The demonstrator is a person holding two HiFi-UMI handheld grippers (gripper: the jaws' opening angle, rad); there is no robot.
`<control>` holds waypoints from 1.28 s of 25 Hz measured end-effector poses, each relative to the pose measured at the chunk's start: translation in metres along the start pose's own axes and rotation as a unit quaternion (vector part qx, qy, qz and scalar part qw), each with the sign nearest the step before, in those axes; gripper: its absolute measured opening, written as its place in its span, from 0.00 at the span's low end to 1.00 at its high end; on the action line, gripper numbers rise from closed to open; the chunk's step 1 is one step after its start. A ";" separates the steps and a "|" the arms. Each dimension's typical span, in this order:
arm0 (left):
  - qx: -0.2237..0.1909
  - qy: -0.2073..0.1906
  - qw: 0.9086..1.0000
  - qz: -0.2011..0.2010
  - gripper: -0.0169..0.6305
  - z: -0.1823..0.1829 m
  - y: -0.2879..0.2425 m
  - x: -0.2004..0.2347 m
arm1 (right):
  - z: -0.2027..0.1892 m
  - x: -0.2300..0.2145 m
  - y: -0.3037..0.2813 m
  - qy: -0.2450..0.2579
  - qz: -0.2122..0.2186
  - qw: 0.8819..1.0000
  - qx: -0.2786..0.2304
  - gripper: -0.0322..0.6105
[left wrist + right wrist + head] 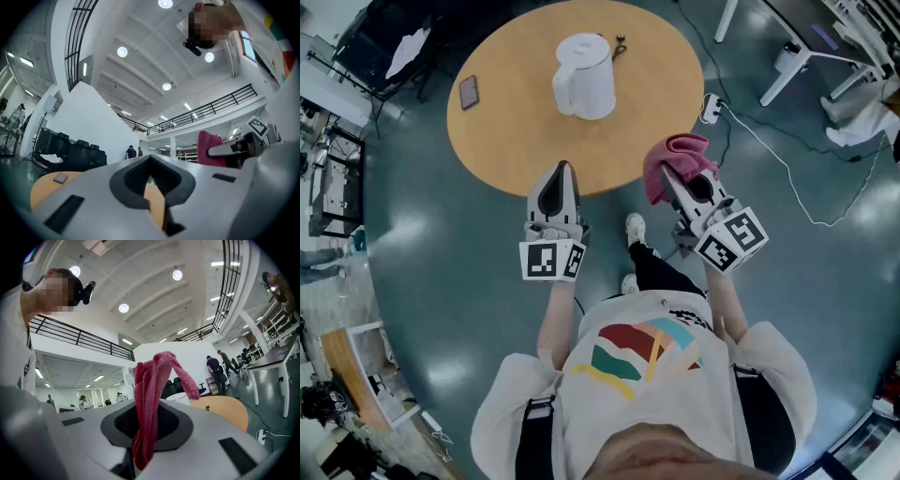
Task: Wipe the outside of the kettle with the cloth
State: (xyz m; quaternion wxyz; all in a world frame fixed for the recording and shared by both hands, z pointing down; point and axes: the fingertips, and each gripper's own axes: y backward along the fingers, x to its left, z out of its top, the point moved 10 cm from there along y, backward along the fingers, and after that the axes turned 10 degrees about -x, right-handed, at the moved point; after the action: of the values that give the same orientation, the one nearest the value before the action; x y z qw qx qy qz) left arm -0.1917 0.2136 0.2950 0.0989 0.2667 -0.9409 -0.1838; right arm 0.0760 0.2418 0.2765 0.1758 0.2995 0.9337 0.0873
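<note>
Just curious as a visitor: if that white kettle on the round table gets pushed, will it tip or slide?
Probably slide: the kettle stands upright on a broad base, and the table looks smooth. A push near the lid might rock it. Its weight is a guess, since no view shows whether it holds water; empty, it would likely shift easily.

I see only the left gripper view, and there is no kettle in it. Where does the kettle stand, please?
Observer: The white kettle stands upright on the round table, to the right of the phone in the head view.
Operator: Is the cloth really gripped?
Observer: Yes, the right gripper has its fingers shut on the pink cloth.
Operator: Does it touch the kettle?
Observer: No, they are well apart.
</note>
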 end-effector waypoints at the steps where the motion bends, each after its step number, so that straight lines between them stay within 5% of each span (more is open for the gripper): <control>1: -0.002 -0.002 1.000 0.000 0.09 -0.007 -0.012 0.006 | -0.002 -0.013 -0.012 0.000 0.004 1.000 -0.001 0.11; 15: -0.034 -0.055 0.998 0.013 0.09 -0.068 -0.166 0.071 | -0.011 -0.180 -0.158 -0.047 0.049 0.998 -0.015 0.11; 18: -0.017 -0.047 0.998 0.024 0.10 -0.087 -0.177 0.080 | -0.018 -0.198 -0.175 -0.054 0.056 0.997 -0.009 0.11; 23: 0.024 0.021 0.999 0.008 0.41 -0.126 -0.190 0.114 | -0.030 -0.199 -0.201 -0.044 0.071 0.996 0.007 0.11; 32: 0.126 0.021 0.992 -0.002 0.42 -0.183 -0.228 0.143 | -0.036 -0.248 -0.234 -0.031 0.028 0.998 0.047 0.11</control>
State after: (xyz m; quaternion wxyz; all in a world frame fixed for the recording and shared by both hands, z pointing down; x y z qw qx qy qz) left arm -0.1536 -0.0971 0.3842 0.0843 0.2830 -0.9536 -0.0587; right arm 0.1265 -0.0944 0.3156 0.1880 0.3361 0.9220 0.0390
